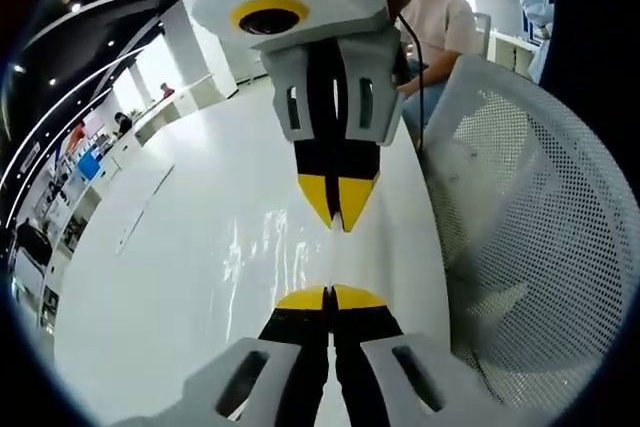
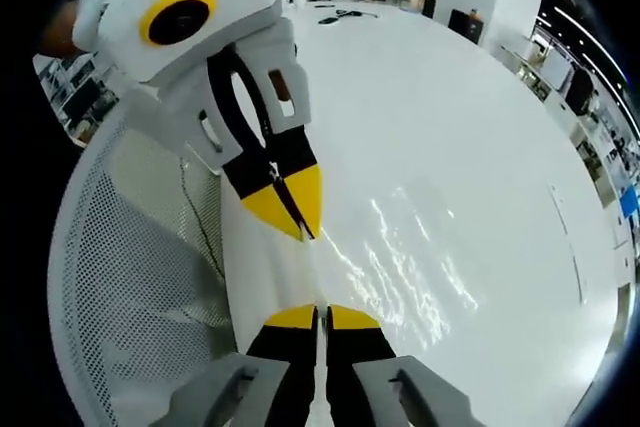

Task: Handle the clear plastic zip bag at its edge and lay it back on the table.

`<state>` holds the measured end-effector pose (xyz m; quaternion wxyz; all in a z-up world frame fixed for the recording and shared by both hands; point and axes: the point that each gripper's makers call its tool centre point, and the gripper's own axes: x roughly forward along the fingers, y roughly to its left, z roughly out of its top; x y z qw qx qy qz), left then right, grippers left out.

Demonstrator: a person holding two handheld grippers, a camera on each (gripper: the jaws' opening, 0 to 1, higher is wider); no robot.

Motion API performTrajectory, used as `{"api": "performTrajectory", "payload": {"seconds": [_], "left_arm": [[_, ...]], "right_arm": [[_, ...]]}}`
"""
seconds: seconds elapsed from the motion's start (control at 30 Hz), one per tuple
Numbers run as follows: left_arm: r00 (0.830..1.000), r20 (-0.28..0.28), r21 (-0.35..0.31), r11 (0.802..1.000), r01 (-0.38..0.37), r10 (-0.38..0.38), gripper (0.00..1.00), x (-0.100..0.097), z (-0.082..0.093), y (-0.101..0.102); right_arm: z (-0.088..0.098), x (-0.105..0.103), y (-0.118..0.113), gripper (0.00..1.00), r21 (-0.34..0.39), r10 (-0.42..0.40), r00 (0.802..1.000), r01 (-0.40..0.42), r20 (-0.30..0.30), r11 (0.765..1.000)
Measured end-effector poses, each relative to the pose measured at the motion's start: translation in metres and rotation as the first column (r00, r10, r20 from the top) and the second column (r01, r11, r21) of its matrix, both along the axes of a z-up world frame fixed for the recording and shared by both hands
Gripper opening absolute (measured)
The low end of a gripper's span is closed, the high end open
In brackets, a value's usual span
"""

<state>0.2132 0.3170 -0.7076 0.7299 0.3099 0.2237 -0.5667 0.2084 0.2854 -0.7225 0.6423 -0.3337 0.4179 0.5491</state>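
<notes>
The clear plastic zip bag (image 1: 268,259) shows as a faint sheet with bright glints over the white table (image 1: 170,277). One edge of it runs taut between the two grippers. My left gripper (image 1: 328,299) rises from the bottom of the left gripper view, jaws closed on the near end of that edge. My right gripper (image 1: 340,219) comes down from the top, yellow tips pinched on the far end. In the right gripper view the right gripper (image 2: 322,315) is shut at the bottom, the left gripper (image 2: 305,229) faces it, and the bag (image 2: 405,265) spreads to the right.
A white mesh chair back (image 1: 530,237) stands close beside the table edge, also seen as the mesh chair (image 2: 130,287). A seated person (image 1: 440,22) is at the far end. Desks and shelves (image 2: 585,87) line the room beyond the table.
</notes>
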Motion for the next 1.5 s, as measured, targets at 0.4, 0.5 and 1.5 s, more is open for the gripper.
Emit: {"api": "performTrajectory", "payload": {"seconds": [0.4, 0.5, 1.5], "left_arm": [[1.000, -0.012, 0.002, 1.000, -0.011, 0.011, 0.00, 0.002, -0.002, 0.001], [1.000, -0.013, 0.003, 1.000, -0.014, 0.014, 0.00, 0.002, -0.003, 0.002], [1.000, -0.027, 0.023, 1.000, -0.015, 0.015, 0.00, -0.001, -0.005, 0.005]], "right_arm": [[-0.001, 0.003, -0.014, 0.00, -0.026, -0.020, 1.000, 0.021, 0.009, 0.999], [0.000, 0.004, -0.018, 0.00, -0.025, -0.029, 1.000, 0.029, 0.008, 0.999], [-0.002, 0.007, -0.046, 0.00, -0.044, -0.065, 0.998, 0.066, 0.014, 0.997]]}}
